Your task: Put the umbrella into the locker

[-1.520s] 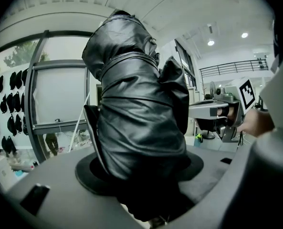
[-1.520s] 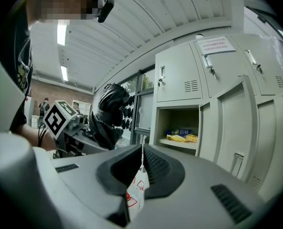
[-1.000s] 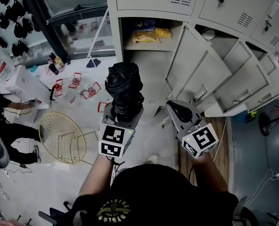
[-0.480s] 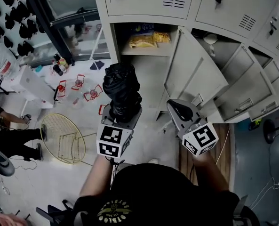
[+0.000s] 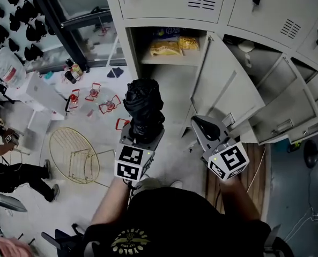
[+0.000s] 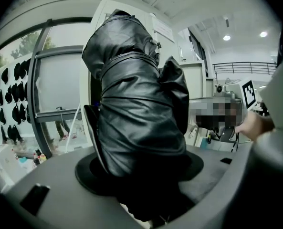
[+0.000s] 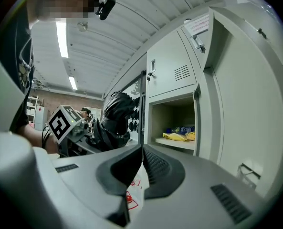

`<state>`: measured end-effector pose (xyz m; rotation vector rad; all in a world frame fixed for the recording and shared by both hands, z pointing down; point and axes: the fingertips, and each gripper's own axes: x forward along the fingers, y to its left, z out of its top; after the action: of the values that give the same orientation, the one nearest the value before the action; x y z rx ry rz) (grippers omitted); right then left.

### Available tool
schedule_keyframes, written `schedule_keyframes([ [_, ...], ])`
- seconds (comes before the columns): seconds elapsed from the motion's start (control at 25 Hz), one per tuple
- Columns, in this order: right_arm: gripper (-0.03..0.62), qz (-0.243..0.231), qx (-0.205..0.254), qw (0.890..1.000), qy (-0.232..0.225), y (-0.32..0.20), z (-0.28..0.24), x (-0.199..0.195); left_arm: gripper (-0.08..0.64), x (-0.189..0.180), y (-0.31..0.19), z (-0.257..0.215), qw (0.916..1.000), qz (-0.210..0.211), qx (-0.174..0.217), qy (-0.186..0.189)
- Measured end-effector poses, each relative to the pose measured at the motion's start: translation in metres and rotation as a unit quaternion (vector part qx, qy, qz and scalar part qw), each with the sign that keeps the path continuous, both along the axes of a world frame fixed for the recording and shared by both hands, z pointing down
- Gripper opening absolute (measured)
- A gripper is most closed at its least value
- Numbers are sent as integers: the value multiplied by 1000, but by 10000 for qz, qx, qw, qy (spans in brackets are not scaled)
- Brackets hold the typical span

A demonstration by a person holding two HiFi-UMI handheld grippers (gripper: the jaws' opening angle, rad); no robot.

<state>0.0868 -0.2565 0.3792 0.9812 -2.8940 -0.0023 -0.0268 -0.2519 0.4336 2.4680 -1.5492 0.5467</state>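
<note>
A folded black umbrella [image 5: 143,110] stands upright in my left gripper [image 5: 142,133], whose jaws are shut on its lower part; in the left gripper view the umbrella [image 6: 134,113] fills the middle. My right gripper [image 5: 206,127] is held to the right of it, jaws together with nothing between them [image 7: 142,163]. Ahead is the grey locker bank with one open compartment [image 5: 167,63]; its door [image 5: 223,87] swings out to the right. In the right gripper view the open compartment [image 7: 174,123] lies ahead and the umbrella [image 7: 115,116] to the left.
Yellow snack packets [image 5: 172,44] lie on the shelf of the open compartment. More locker doors [image 5: 287,108] hang open at the right. On the floor to the left are a gold wire basket [image 5: 75,157], small red-framed items [image 5: 94,98] and a seated person [image 5: 8,165].
The view has shifted a little toward the lockers; both grippers drifted slightly, the left still holding the umbrella upright. The person at the left moved lower in the picture.
</note>
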Motion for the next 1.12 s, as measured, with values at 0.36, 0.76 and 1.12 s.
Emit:
schedule_keyframes([
  [0.36,31,83,-88,9999,26,-11,5,-11,296,0,-12,10,9996,248,-140,1],
  [0.76,32,339,-86,9994,65,-41,-5,-33,295,-10,-46,19,9979,578,-267,-80],
  [1.12,32,482,-33,9987,149,-60,-9,-45,296,-16,-63,41,9954,802,-507,-94],
])
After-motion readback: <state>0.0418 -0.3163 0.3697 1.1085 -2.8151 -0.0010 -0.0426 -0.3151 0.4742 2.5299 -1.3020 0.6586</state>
